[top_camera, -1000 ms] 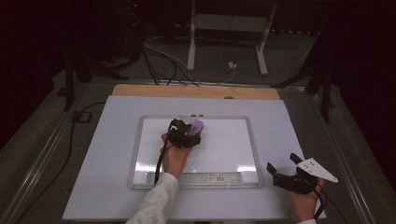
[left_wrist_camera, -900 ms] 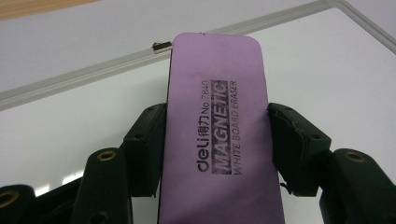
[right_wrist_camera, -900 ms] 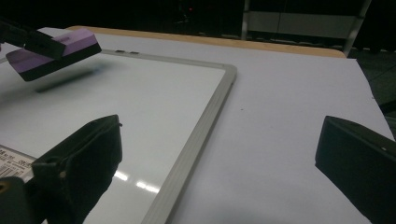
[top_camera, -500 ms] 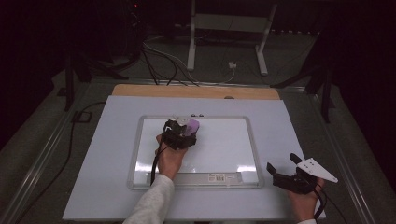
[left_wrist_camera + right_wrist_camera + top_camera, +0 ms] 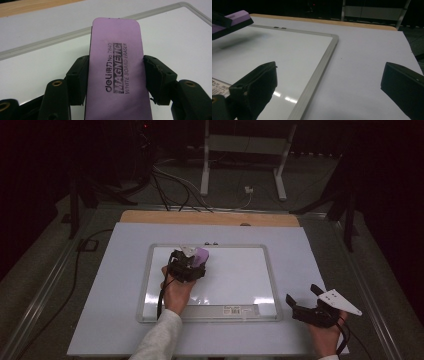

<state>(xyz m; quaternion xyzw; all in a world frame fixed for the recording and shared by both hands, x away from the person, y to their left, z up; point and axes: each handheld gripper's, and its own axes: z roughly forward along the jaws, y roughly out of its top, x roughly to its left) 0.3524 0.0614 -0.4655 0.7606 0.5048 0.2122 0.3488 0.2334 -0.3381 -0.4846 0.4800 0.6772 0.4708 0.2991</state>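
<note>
Now, left tool (image 5: pixel 115 75): clamped on the purple eraser (image 5: pixel 116 67).
Eraser: over the whiteboard (image 5: pixel 240 275), far-left part.
Right tool (image 5: pixel 306 306): released, near-right on the counter (image 5: pixel 110 285).

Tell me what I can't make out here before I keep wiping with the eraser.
- Eraser underside: hidden in the left gripper view by its own purple top, so contact with the whiteboard is unclear.
- Eraser in the high view: mostly covered by the left gripper.
- Barcode label: too small to read.
- Right gripper: jaws cut off at the view's edges.
</note>
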